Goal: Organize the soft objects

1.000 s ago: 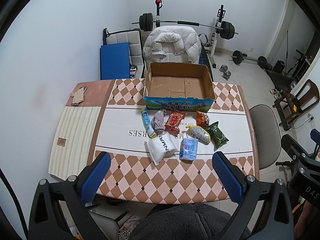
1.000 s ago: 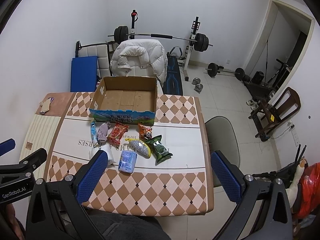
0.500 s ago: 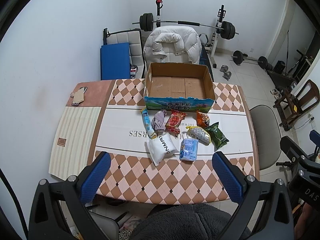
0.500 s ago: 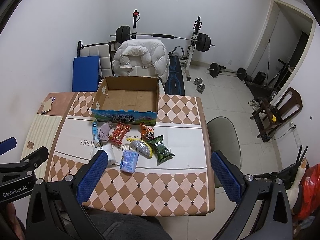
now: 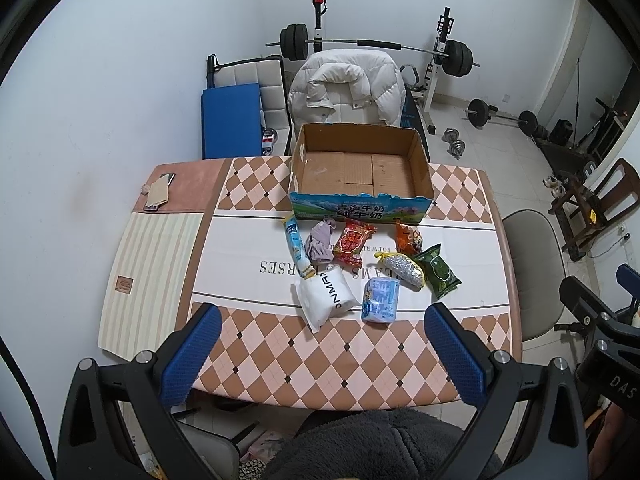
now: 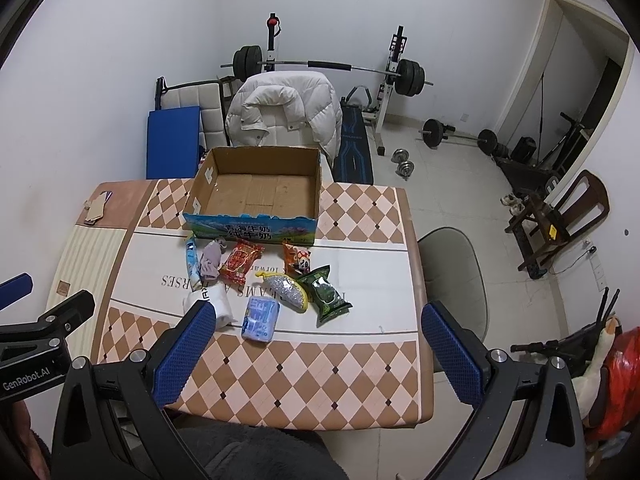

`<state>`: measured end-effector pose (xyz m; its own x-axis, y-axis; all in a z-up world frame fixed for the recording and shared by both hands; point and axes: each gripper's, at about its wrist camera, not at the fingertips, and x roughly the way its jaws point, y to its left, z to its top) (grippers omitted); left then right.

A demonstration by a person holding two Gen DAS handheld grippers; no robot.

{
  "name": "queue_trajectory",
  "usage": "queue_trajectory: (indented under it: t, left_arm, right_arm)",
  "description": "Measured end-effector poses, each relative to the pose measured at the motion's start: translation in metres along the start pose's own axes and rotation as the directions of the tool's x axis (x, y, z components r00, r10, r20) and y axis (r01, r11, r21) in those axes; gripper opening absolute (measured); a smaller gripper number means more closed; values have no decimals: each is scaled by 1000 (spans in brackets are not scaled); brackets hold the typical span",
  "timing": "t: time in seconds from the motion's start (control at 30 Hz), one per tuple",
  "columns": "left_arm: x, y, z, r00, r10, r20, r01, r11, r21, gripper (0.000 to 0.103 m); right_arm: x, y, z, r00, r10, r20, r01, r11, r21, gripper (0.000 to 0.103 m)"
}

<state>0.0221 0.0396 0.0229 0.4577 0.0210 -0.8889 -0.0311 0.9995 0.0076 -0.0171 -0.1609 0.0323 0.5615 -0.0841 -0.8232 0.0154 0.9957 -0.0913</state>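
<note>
Both grippers hang above the table's (image 5: 132,264) near edge with jaws spread wide, holding nothing: left gripper (image 5: 320,350), right gripper (image 6: 316,346). The box (image 5: 360,208) sits at the far edge, nothing inside. Just in front of it, mid-table, lie the soft items: white pouch (image 5: 326,298), blue pack (image 5: 382,300), grey cloth (image 5: 320,242), red packet (image 5: 354,242), green packet (image 5: 438,272).

white jacket (image 5: 346,90), barbell rack (image 5: 376,44), wooden chair (image 6: 560,224)
</note>
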Motion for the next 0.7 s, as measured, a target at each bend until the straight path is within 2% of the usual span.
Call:
queue_trajectory:
  t: [0.13, 0.23, 0.33, 0.4, 0.43, 0.5, 0.53, 0.6, 0.63, 0.7]
  left_arm:
    - [43, 5, 0, 999, 41, -14, -40, 998, 49, 103]
    - [110, 24, 3, 991, 106, -83, -98, 991, 97, 103]
    - [175, 28, -8, 977, 144, -160, -119, 981, 154, 103]
    - [220, 24, -15, 965, 138, -224, -89, 972, 217, 103]
    - [245, 19, -20, 958, 118, -261, -45, 962, 270, 103]
    - [280, 2, -28, 946, 103, -309, 24, 924, 382, 103]
    - [303, -10, -35, 940, 123, -318, 48, 876, 479, 103]
    - [325, -29, -47, 928, 143, -345, 95, 804, 588, 103]
    - [340, -37, -50, 920, 153, -361, 120, 767, 630, 103]
    - [371, -49, -54, 899, 163, -406, 178, 712, 680, 103]
  right_arm:
    - [28, -4, -2, 999, 12, -45, -11, 1000, 9, 103]
    - [82, -5, -5, 989, 52, -141, -49, 999, 22, 103]
    - [157, -1, -12, 958, 97, -269, -87, 995, 46, 103]
    - [210, 6, -22, 930, 122, -348, -106, 992, 65, 103]
    - [234, 8, -29, 917, 128, -378, -110, 991, 69, 103]
    - [282, 18, -43, 881, 156, -447, -134, 988, 80, 103]
    - [305, 24, -50, 860, 164, -483, -141, 986, 85, 103]
    - [341, 34, -64, 827, 184, -531, -157, 983, 96, 103]
    - [356, 39, -70, 814, 185, -551, -157, 983, 98, 103]
    - [375, 44, -79, 798, 190, -572, -157, 982, 106, 103]
